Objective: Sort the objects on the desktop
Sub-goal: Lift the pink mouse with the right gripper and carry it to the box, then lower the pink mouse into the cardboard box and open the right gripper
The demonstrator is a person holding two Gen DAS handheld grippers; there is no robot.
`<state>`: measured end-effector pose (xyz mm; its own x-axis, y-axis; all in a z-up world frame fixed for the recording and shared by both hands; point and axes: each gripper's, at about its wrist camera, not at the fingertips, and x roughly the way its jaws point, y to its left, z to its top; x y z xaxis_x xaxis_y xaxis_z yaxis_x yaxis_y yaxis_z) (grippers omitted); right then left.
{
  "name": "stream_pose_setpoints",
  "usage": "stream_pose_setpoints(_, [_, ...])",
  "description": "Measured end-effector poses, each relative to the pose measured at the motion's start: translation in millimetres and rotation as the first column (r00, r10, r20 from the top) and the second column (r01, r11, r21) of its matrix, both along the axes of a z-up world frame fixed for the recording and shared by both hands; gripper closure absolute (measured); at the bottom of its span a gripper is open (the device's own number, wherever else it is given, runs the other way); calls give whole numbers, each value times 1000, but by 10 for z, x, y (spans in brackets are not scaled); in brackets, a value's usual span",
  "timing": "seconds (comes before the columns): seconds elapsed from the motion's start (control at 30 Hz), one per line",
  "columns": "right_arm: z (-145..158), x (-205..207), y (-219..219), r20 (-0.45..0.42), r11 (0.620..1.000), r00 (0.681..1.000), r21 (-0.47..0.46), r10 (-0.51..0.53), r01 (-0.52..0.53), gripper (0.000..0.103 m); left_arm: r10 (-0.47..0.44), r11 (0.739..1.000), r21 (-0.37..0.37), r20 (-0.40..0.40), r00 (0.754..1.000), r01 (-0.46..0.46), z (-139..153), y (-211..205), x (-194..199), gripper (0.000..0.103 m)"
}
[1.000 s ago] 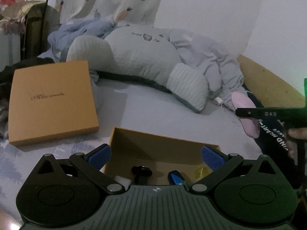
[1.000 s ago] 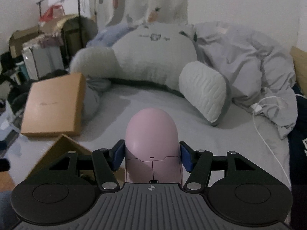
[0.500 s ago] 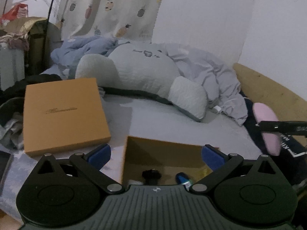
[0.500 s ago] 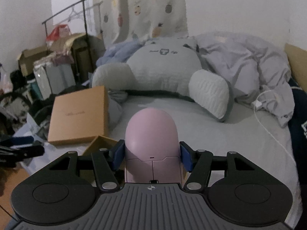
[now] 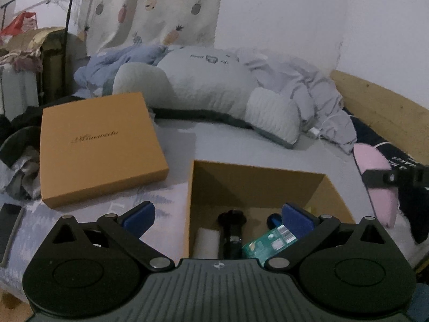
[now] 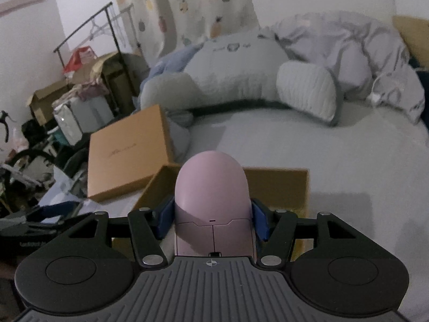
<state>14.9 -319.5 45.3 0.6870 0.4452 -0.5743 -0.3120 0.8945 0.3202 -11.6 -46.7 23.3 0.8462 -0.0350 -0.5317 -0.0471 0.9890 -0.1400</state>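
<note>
Right gripper point(image 6: 211, 218) clamped on pink mouse point(image 6: 213, 201), long axis running straight out along the fingers, nose hanging over the near rim of open box point(image 6: 278, 185). Left gripper point(image 5: 217, 214) wide open and empty, hovering at that box's near-left corner. Box directly ahead and below the mouse, so right side nearer for the drop.
</note>
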Motion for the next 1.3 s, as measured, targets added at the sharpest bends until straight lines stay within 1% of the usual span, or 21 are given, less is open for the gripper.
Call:
stream_pose_setpoints(0.13, [-200,-11,72,-27,1000,1000,19,0,0,40,3,1000,-8,-12,1000,-3,-58,15,-12,0])
stream_pose_setpoints(0.2, [-269,-12,120,-37,1000,999,4,8,-8,40,-3,1000,-6,-16,1000,3,-91,4,-21,0])
stream_pose_setpoints(0.3, [-323,-15,161,-36,1000,999,-14,8,-8,40,-18,1000,1,-18,1000,18,-134,-39,-28,0])
stream_pose_setpoints(0.47, [-388,-22,282,-33,999,999,-18,29,-29,40,-21,1000,-2,-16,1000,21,-188,-47,-40,0])
stream_pose_setpoints(0.63, [-466,-31,434,-44,996,997,-53,63,-66,40,-11,1000,-6,-20,1000,11,-217,-10,-26,0])
stream_pose_setpoints(0.77, [-529,-22,532,-52,991,996,-105,75,-80,40,-10,1000,6,-23,1000,10,-235,7,-15,0])
stream_pose_setpoints(1.3, [-688,17,680,-65,970,993,-217,101,-113,40,2,1000,-4,-63,998,-2,-330,81,60,0])
